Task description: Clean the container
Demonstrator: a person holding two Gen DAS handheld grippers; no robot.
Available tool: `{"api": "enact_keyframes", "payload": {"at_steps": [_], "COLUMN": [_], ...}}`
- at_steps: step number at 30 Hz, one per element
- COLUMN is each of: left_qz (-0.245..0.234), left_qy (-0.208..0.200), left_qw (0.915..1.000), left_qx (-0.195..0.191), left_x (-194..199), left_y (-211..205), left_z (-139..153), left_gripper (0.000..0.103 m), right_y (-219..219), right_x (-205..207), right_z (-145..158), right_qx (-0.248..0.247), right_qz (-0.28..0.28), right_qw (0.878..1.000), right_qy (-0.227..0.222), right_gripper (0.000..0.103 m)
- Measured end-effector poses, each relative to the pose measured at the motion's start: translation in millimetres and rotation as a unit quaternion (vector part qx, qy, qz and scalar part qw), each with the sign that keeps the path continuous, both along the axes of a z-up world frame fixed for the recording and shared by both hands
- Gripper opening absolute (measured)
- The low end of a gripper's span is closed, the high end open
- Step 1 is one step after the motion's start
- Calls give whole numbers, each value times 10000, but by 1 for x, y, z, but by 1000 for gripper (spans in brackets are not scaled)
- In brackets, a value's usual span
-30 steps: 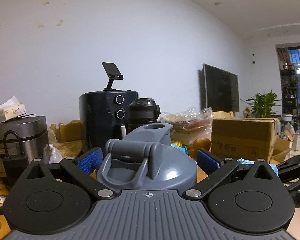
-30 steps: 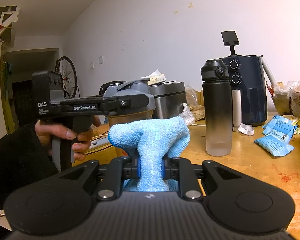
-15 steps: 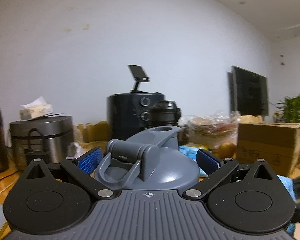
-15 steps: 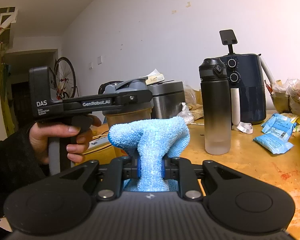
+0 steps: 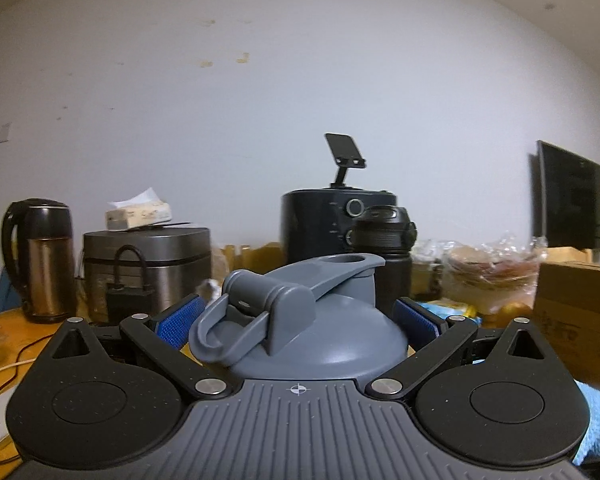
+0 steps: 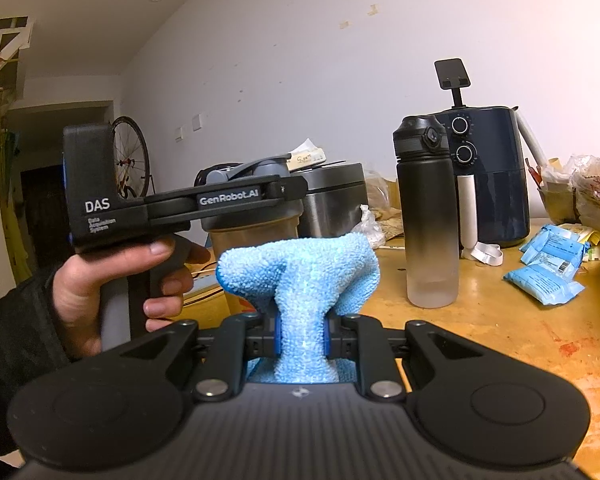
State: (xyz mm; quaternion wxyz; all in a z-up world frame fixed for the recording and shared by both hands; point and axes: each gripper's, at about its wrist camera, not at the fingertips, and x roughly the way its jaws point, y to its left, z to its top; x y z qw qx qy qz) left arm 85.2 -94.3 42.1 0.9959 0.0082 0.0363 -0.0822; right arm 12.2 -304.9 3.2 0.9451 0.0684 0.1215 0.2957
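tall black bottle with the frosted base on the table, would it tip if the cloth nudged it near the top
Probably yes. The tall black-to-frosted drinking bottle stands upright on a narrow base on the wooden table, so a high push could topple it. Its clear bottom looks empty, so it is likely light. The fluffy blue microfibre cloth is soft, so contact would be gentle.

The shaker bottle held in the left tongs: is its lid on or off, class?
On. The grey lid sits atop the shaker bottle, flip cap down on the spout, between the left tongs.
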Motion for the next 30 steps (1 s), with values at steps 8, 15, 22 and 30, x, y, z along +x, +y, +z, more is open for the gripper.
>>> {"api": "enact_keyframes", "payload": {"at_steps": [8,15,22,30], "left_qz": [427,674,706,707], "left_qy": [72,129,197,211], "left_qw": [9991,9976,9973,9972], "left_qx": [-44,-57,-94,-130], "left_x": [-2,-1,0,1], "left_y": [-9,-15,-17,-17], "left_z": [0,1,0,0], "left_gripper": [103,103,96,95], "right_y": [0,-2,-3,-2], "right_x": [-1,-1,-2,-1], "right_z": [0,0,0,-1], "right_qx": [13,25,31,25], "right_qz": [-3,3,-5,-8], "right_qw": [10000,10000,10000,10000], "right_qy": [6,14,23,33], "right_gripper": [15,15,15,15]}}
